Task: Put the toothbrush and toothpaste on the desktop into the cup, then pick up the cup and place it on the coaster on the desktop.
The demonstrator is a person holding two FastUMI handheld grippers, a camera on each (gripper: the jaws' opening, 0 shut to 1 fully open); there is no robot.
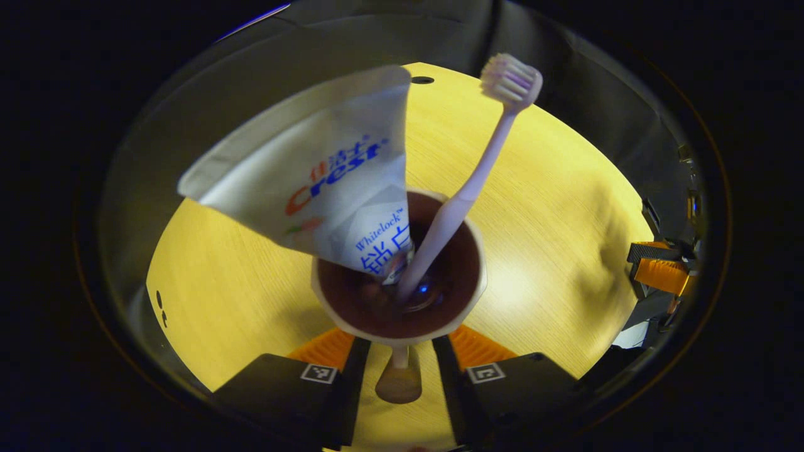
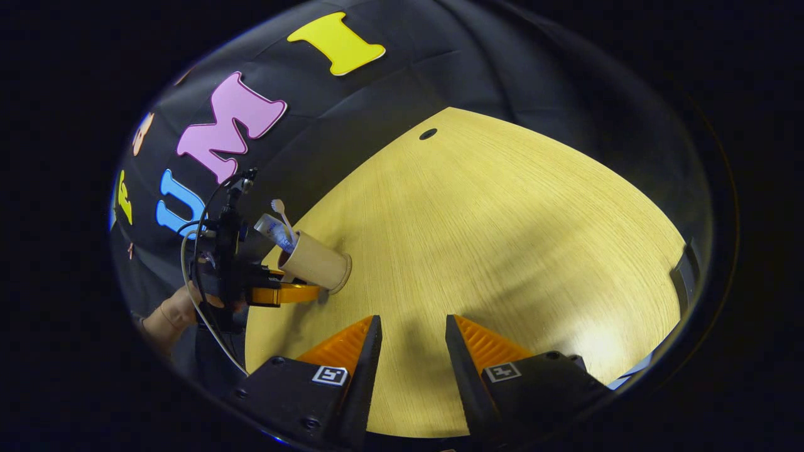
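Observation:
A beige cup (image 1: 399, 295) with a dark inside fills the middle of the left gripper view, seen from above. A white toothpaste tube (image 1: 314, 182) and a pale pink toothbrush (image 1: 477, 176) stand in it, leaning apart. My left gripper (image 1: 399, 344) has a finger on each side of the cup, its tips hidden under the rim, and looks shut on it. In the right gripper view the cup (image 2: 311, 260) stands at the table's far left with the left gripper (image 2: 279, 294) against its lower side. A wider disc (image 2: 342, 274) shows at its foot. My right gripper (image 2: 411, 321) hangs open over bare table.
The light wooden table (image 2: 502, 238) is round-edged, with a small dark hole (image 2: 428, 134) near its far side. A hand (image 2: 173, 314) holds the left gripper. The right gripper (image 1: 659, 273) shows at the table's right edge in the left gripper view.

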